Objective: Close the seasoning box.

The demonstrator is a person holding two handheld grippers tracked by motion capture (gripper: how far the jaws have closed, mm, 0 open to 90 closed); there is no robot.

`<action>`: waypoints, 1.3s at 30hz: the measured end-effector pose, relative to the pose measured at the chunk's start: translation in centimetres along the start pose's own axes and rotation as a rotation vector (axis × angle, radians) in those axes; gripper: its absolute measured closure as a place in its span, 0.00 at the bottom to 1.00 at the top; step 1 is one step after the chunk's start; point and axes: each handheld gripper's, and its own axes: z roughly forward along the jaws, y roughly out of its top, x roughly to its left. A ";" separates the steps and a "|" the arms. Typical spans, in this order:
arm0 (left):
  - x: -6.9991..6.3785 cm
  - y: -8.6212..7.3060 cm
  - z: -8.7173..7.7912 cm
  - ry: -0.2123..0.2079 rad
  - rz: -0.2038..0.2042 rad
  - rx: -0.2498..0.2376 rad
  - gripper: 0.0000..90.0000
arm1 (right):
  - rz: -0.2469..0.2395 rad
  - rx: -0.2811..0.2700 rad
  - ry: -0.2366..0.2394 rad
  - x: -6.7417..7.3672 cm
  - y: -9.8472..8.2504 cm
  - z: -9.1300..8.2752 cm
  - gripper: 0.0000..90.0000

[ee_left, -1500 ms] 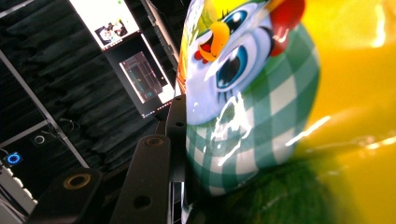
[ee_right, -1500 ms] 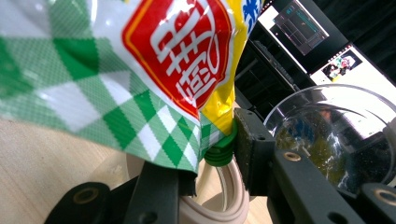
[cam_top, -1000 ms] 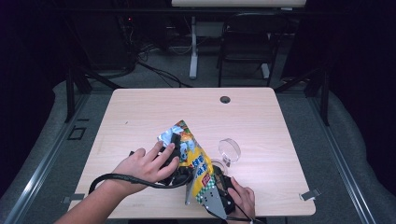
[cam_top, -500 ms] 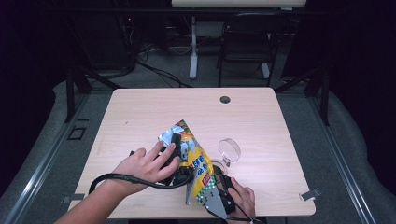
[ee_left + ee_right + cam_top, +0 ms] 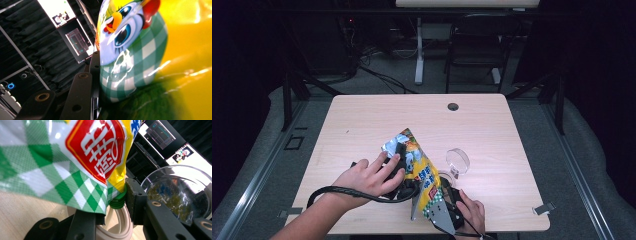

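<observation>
Left hand (image 5: 371,176): wrapped over the left gripper (image 5: 398,159) at the table's near-left; black cable loops back along the forearm.
Left gripper jaws: clamped on the upper part of the snack bag (image 5: 419,172). In the left gripper view the printed foil (image 5: 140,50) presses against the inner face of one black jaw.
Snack bag, position: held off the table (image 5: 362,120) between both grippers, near the front edge, slanting from top-left down to bottom-right. Silver inner foil shows at the raised end, so that end looks open.
Right gripper (image 5: 447,207): at the bag's lower end, the right hand (image 5: 471,212) behind it. Jaws gripping the bag's bottom corner (image 5: 100,202), seen in the right gripper view.
Clear bowl (image 5: 457,161): stands just right of the bag, apart from it; some dark residue inside (image 5: 175,200).
Step in hand (judgement): bag steadied at both ends, likely readied for pouring.
Next move calls for: tipping the open end over the bowl without loosening either grip.
</observation>
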 end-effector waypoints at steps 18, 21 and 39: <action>0.1 0.0 0.0 -0.005 -0.004 -0.002 0.79 | 0.009 0.000 0.005 0.0 0.0 -0.1 0.79; 0.1 0.0 0.0 -0.004 0.001 0.000 0.79 | 0.012 0.002 0.006 0.0 0.0 -0.1 0.79; 0.3 0.1 -0.2 -0.010 0.017 -0.005 0.79 | 0.008 0.008 0.007 0.0 -0.1 0.0 0.79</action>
